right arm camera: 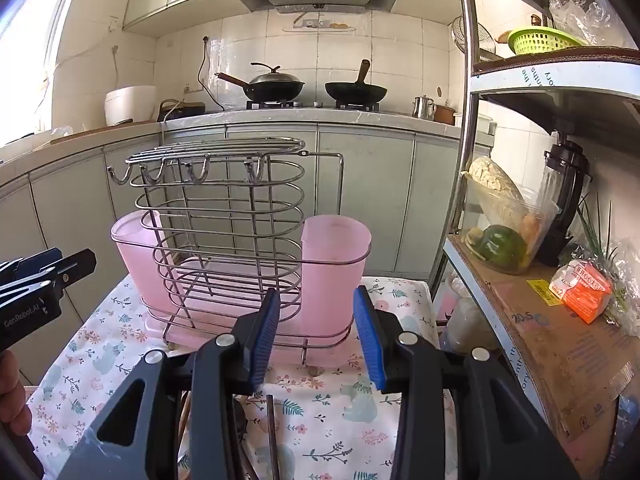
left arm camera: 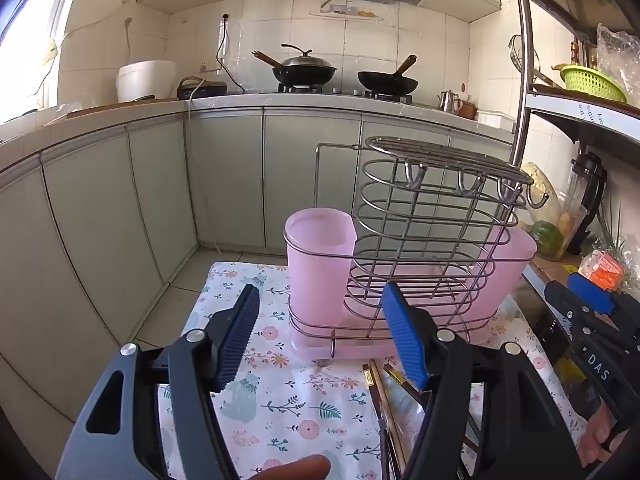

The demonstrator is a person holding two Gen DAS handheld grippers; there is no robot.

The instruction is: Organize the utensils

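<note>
A metal wire utensil rack (left arm camera: 420, 216) with pink plastic cups (left arm camera: 320, 256) stands on a floral cloth; it also shows in the right wrist view (right arm camera: 224, 216). Dark chopsticks with gold ends (left arm camera: 380, 396) lie on the cloth in front of the rack, partly under my left gripper's right finger; a dark stick (right arm camera: 273, 432) shows in the right wrist view. My left gripper (left arm camera: 320, 332) is open and empty, just short of the rack. My right gripper (right arm camera: 316, 336) is open and empty, facing the right pink cup (right arm camera: 334, 264). Each gripper shows at the edge of the other's view.
The floral cloth (left arm camera: 288, 408) covers a small table. A shelf unit (right arm camera: 532, 320) at the right holds a jar of vegetables, a blender and an orange packet. Kitchen cabinets and a stove with woks (left arm camera: 308, 68) stand behind, across a floor gap.
</note>
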